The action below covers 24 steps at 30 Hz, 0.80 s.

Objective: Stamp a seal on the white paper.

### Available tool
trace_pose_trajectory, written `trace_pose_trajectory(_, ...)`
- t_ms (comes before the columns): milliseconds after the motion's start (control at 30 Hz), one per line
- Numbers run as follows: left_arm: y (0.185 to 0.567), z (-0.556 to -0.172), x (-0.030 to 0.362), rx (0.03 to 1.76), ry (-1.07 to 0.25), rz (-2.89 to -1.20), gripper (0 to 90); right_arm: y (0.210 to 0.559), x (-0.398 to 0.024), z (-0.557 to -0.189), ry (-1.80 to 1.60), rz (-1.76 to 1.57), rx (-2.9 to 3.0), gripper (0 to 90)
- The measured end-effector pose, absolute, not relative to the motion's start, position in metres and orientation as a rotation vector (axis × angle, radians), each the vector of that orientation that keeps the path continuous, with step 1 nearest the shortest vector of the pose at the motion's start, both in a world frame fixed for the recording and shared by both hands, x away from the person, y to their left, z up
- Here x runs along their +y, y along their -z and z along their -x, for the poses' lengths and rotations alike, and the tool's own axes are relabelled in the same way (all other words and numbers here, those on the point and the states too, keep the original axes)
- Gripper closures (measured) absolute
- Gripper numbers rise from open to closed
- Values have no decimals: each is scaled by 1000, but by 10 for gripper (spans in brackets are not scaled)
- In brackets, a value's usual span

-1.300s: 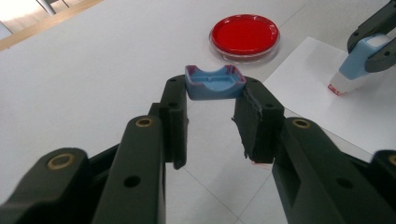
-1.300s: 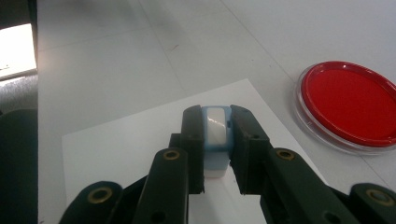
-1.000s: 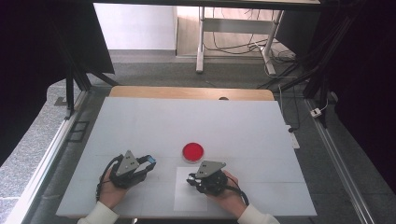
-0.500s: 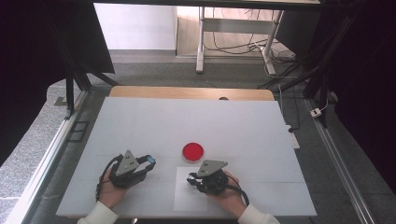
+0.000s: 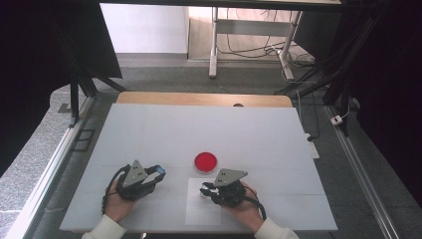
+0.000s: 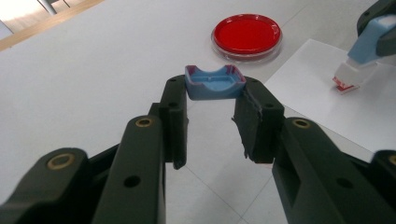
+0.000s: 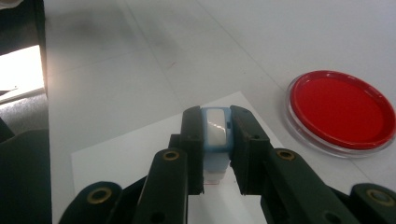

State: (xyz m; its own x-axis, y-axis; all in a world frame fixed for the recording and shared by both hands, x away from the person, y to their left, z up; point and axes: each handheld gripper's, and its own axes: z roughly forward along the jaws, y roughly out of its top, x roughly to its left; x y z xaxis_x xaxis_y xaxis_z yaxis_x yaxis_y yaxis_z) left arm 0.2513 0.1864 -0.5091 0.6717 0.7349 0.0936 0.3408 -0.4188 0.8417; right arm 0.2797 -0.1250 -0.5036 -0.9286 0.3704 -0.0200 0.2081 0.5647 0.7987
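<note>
My left gripper (image 5: 157, 173) (image 6: 215, 91) rests low over the white table, shut on a small blue cap (image 6: 215, 83) (image 5: 159, 170) with pink-stained edges. My right gripper (image 5: 205, 190) (image 7: 215, 119) is shut on a blue stamp (image 7: 215, 131) (image 6: 363, 49) held upright. The stamp's white, red-edged foot is down on a white sheet of paper (image 5: 204, 213) (image 6: 336, 109) (image 7: 135, 156). A round clear dish with red filling (image 5: 205, 161) (image 6: 246, 31) (image 7: 343, 112) lies just beyond both grippers, between them.
The white table top (image 5: 209, 129) stretches away behind the dish, with a wooden strip (image 5: 199, 98) along its far edge. Metal rails (image 5: 45, 169) run down both sides. A person's hands and pale sleeves (image 5: 107, 229) come in from the near edge.
</note>
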Motion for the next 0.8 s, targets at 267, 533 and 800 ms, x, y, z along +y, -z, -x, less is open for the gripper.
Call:
trace_pose_trajectory(267, 509, -251, 186, 831, -580, -2027, 649, 497, -131, -282, -1359, -530, 2573, 753)
trace_pose_trajectory(533, 509, -251, 186, 830, -579, -2029, 649, 494, -135, -285, -1405, -566, 2551, 754)
trace_pose_trajectory(800, 509, -252, 186, 826, -576, -2033, 648, 489, -142, -287, -1476, -613, 2500, 753)
